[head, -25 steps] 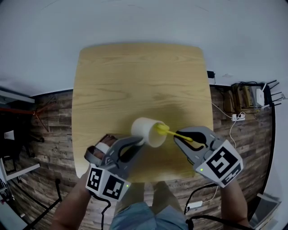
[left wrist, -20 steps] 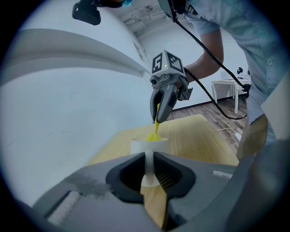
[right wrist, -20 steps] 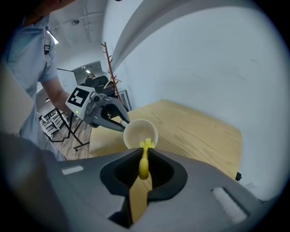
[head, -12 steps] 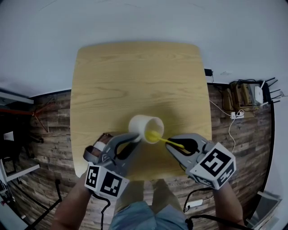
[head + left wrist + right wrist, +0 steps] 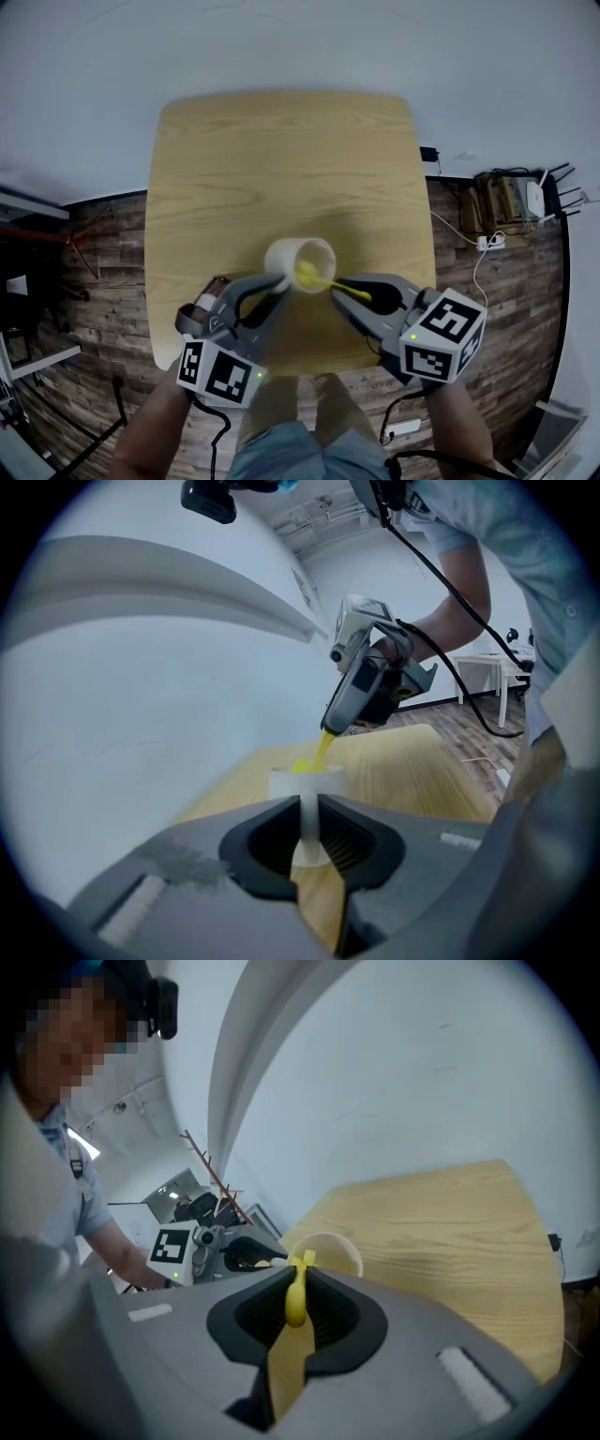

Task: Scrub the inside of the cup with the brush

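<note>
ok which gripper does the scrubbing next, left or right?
Right. The right gripper is shut on the brush, whose head already sits inside the cup. The left gripper is shut on the cup, so it is probably best left to steady it.

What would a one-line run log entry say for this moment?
left gripper: jaws shut on cup | right gripper: jaws shut on brush | brush: head inside cup | cup: tilted

Your head camera looks steeply down on the whole table [image 5: 281,159], while cameras on your left gripper [image 5: 272,286] and right gripper [image 5: 340,287] face each other closely across the shared cup [image 5: 284,255].
</note>
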A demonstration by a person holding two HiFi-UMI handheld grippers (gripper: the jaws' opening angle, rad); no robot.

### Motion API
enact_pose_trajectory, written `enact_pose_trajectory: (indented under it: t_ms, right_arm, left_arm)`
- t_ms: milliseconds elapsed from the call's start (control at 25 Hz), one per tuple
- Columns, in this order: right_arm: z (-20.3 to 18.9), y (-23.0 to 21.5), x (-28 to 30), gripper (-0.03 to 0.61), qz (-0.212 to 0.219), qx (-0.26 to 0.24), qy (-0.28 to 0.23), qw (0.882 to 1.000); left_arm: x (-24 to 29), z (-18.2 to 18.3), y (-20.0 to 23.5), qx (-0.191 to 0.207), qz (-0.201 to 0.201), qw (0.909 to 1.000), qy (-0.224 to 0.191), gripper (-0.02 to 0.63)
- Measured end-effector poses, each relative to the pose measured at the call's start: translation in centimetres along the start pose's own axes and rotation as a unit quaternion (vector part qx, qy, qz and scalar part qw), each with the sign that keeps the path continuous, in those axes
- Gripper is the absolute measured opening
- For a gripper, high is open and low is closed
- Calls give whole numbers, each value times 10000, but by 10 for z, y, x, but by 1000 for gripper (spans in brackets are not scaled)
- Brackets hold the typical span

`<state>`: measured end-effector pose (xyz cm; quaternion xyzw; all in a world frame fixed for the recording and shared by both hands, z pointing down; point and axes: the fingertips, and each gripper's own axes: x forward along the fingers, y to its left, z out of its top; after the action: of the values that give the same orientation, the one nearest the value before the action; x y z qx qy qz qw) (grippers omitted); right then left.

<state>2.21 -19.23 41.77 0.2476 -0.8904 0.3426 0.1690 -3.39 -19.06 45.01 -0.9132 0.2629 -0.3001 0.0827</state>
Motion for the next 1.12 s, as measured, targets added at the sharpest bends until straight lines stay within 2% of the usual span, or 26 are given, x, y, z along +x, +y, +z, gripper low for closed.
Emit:
enact_pose_trajectory:
  t_ms: [240,480,760,880,1000,1120]
  right_arm:
    - [21,0,-24,38,196,475,-671,9964]
    - [33,5,-39,38,43,238,-963,9951]
    - [26,12,-47,40,-15,21,-984,9951]
    - [22,13,-49,40,-12,-9,-967,9953]
    - [17,15,-50,39,-15,-80,-915,9958]
    - [15,18,-48,40,-32,-169,-893,9959]
  left_arm:
    - [-3,-7,8,-696,239,9972,-160,75]
    - [-3,-15,17,-1715,652,9815,-551,75]
    - [-1,-30,11,-1921,790,9760,-660,77]
    - [-3,-30,8,-2321,880,9664,-665,77]
    - [-8,-24,9,-2406,979,9631,-697,78]
    - [-13,-15,12,-2692,1125,9535,-753,78]
